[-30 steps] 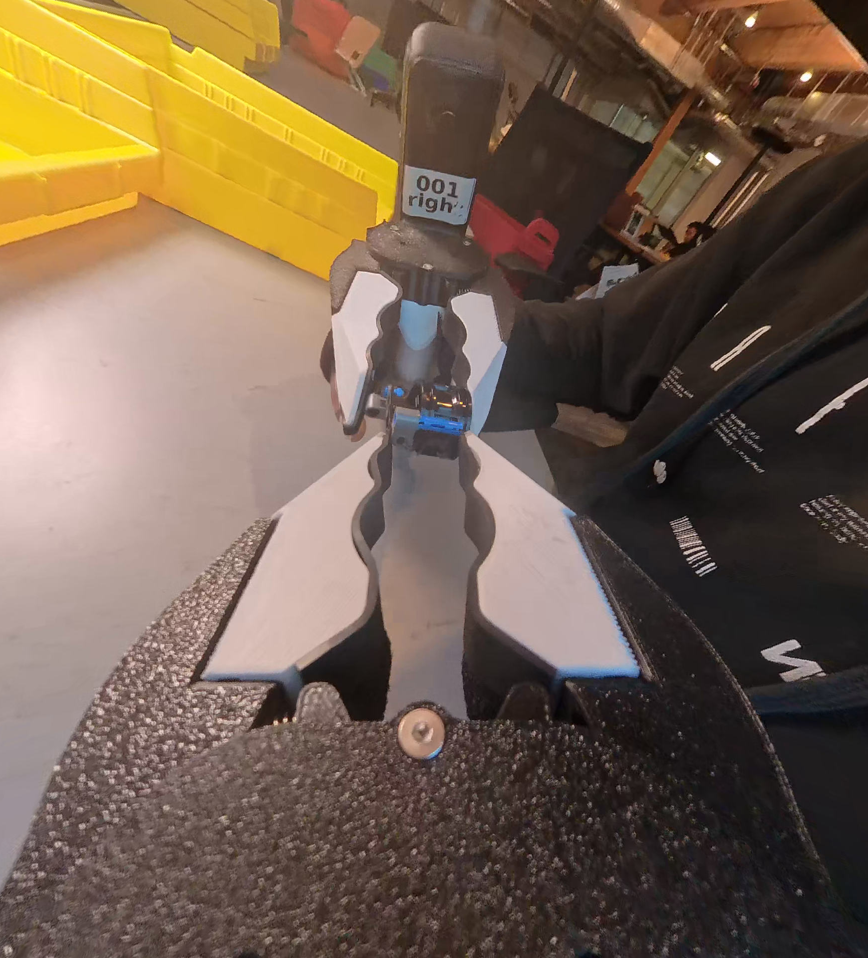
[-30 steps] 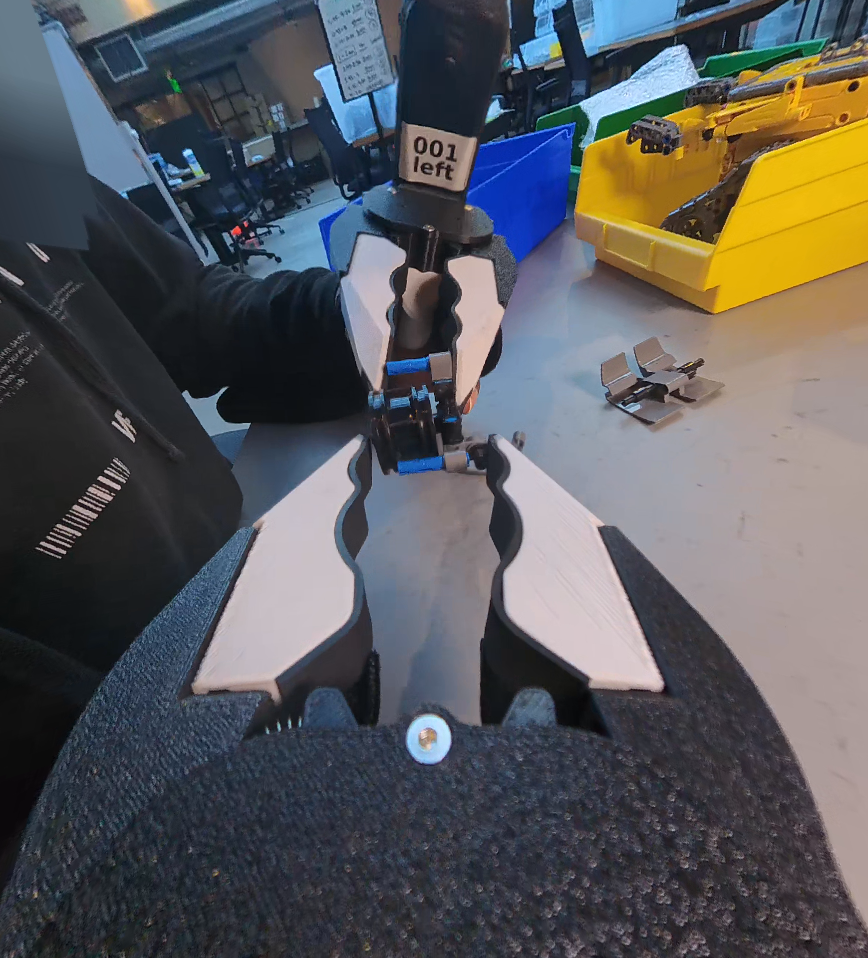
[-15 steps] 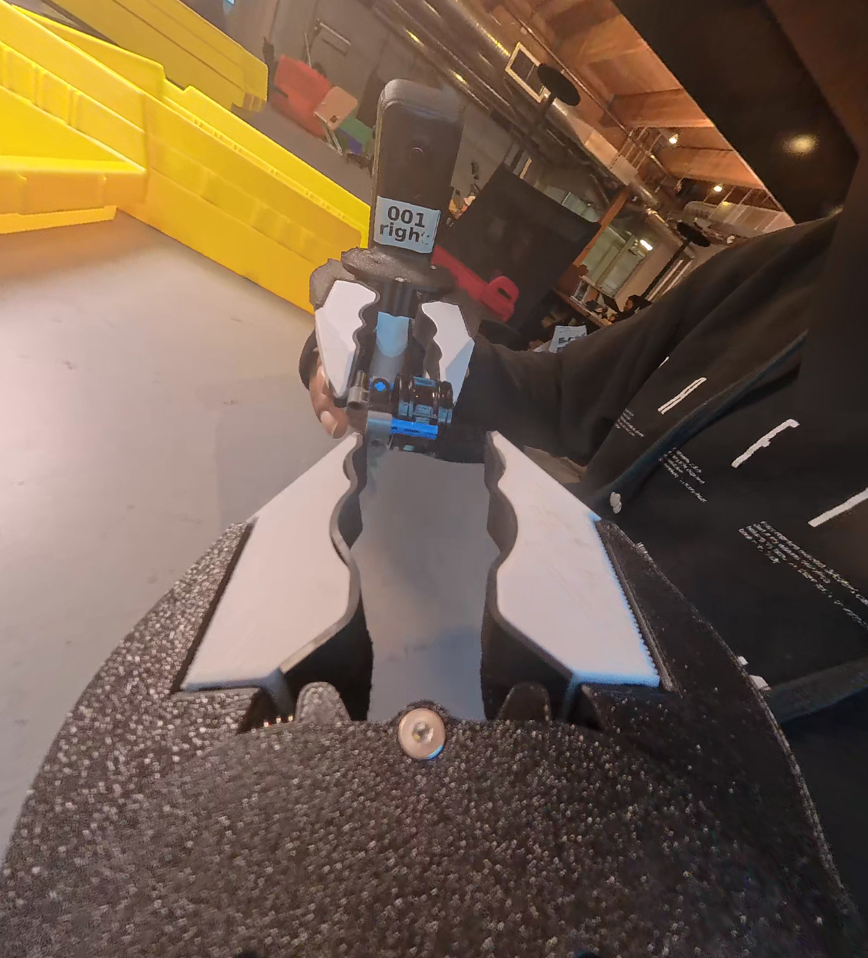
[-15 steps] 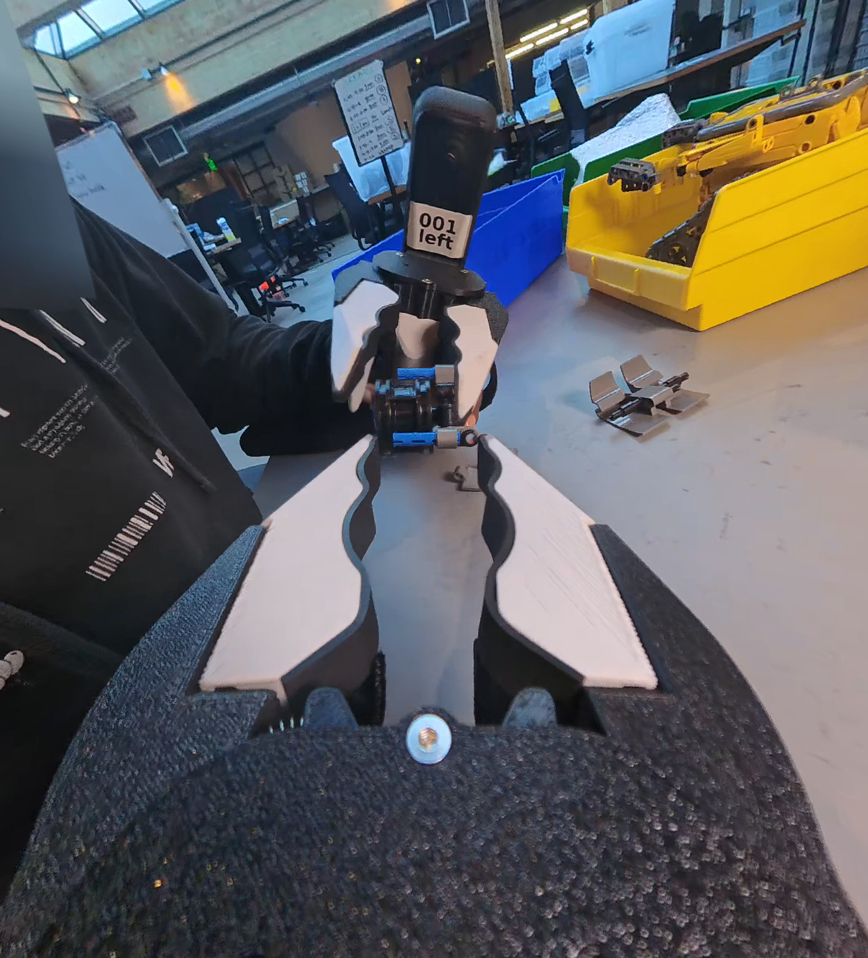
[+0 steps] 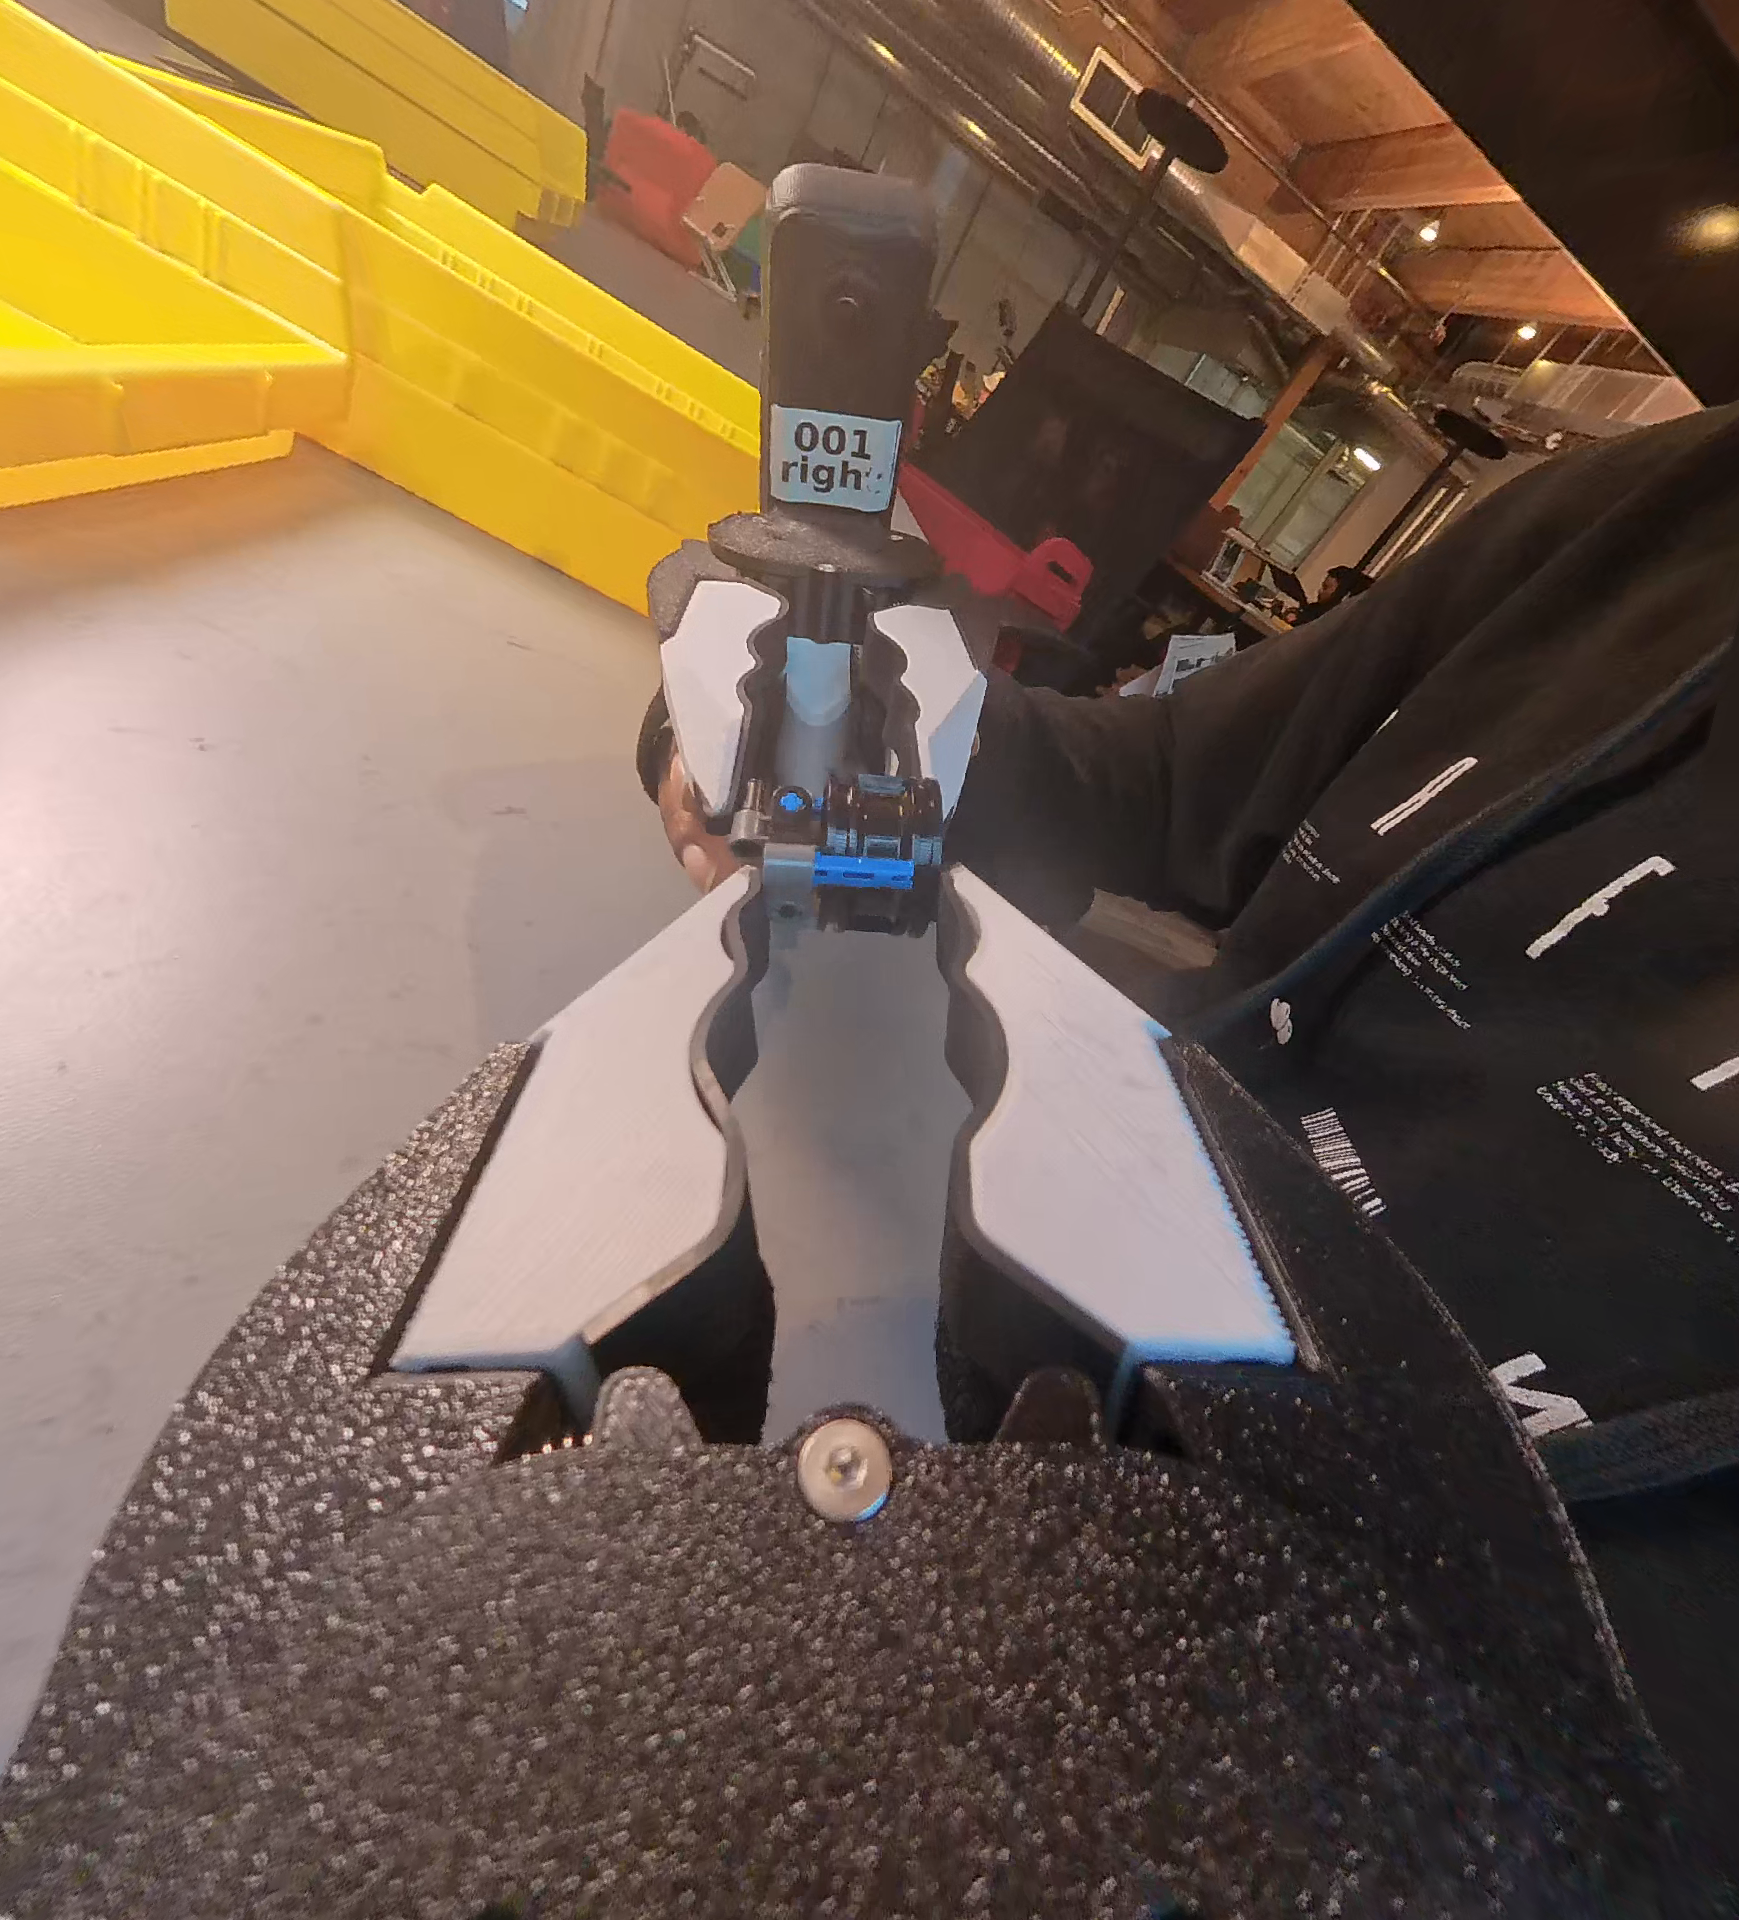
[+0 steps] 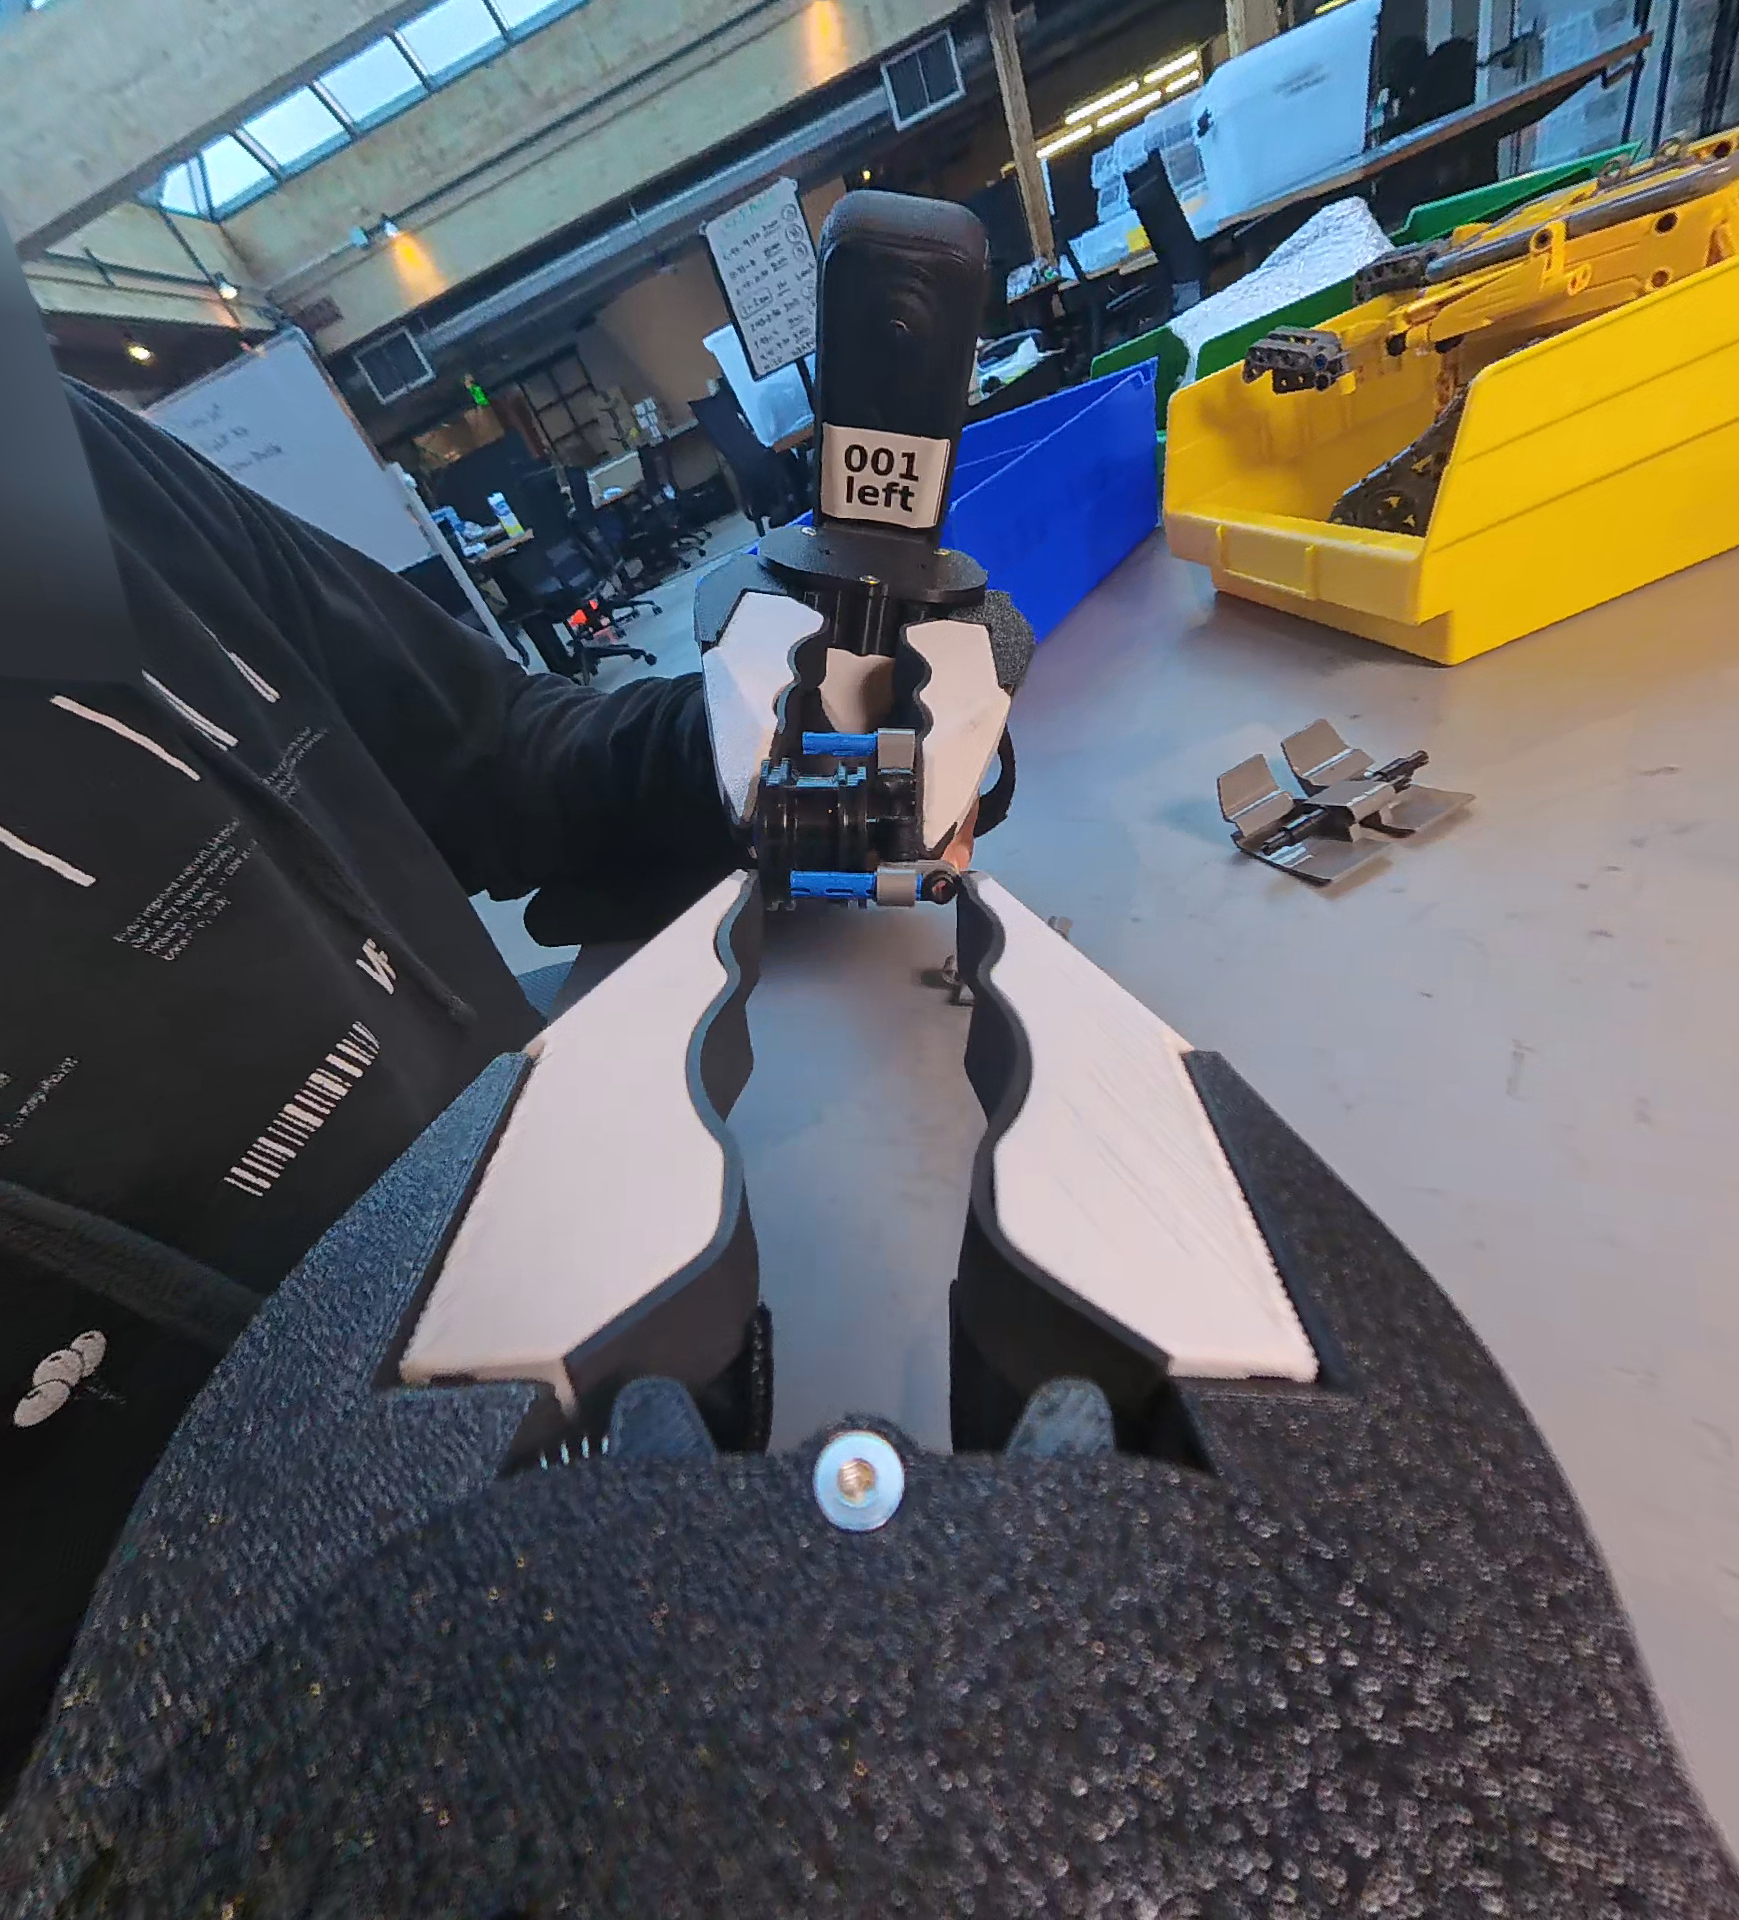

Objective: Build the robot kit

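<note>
Left wrist view: the left claw (image 5: pixel 844 899) tips close on the small black-and-blue toy-brick assembly (image 5: pixel 849 847), held above the grey desk (image 5: pixel 221 831).

Right wrist view: the right claw (image 6: pixel 854 894) tips clamp the same assembly. Risk: uneven pull from the 2 claws could separate it or drop it.

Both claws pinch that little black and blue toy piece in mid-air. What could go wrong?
The left claw and right claw appear to grip the small black and blue brick-built assembly only at their tips, above the grey table, so it could slip and drop. If the claws pull or twist unevenly, its protruding blue pin might pop off.
</note>
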Demonstrator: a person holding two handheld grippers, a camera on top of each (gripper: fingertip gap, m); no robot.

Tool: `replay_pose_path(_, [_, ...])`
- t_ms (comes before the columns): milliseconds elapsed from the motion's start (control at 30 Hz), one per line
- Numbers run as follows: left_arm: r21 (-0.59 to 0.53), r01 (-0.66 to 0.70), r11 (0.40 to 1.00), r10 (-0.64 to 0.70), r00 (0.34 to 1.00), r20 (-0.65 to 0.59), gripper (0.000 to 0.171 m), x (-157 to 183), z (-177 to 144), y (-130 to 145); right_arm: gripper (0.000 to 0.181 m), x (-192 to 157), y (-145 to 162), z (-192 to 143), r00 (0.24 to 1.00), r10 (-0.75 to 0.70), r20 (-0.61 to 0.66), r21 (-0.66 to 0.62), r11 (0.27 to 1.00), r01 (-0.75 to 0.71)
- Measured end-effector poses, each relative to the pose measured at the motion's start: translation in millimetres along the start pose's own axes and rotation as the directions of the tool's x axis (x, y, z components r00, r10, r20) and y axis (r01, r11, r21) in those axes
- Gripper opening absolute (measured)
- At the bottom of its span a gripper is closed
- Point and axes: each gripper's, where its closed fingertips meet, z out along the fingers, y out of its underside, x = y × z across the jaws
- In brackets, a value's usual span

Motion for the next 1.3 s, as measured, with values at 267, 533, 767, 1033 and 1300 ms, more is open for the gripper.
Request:
replay_pose_path(267, [-0.010, -0.018, 1.000, 0.018, 1.000, -0.015, 0.031, 4.3, 0.0, 1.3, 0.036, -4.6, -0.6, -1.7, 0.997, 0.056, 0.057, 0.009, 0.998, -0.056])
replay_pose_path(533, [-0.011, -0.025, 1.000, 0.024, 0.999, -0.025, 0.030, 6.8, -0.6, 1.5, 0.030, -5.5, -1.4, -2.5, 0.999, 0.010, 0.038, 0.008, 1.000, -0.010])
replay_pose_path(767, [-0.023, -0.020, 1.000, 0.018, 0.997, -0.072, 0.030, 14.8, 1.6, 3.5, 0.029, -14.7, 0.4, -5.0, 0.994, 0.021, 0.107, -0.001, 1.000, -0.022])
replay_pose_path(1033, [-0.022, -0.010, 1.000, 0.009, 0.999, -0.051, 0.031, 10.6, 0.6, 3.5, 0.030, -10.4, 1.1, -3.6, 0.997, 0.020, 0.076, -0.004, 1.000, -0.020])
replay_pose_path(1300, [-0.028, 0.071, 0.997, -0.072, 0.997, -0.040, 0.030, 3.8, -1.0, 4.8, 0.054, -5.5, -6.9, -9.2, 0.995, -0.100, 0.002, 0.001, 0.995, 0.100])
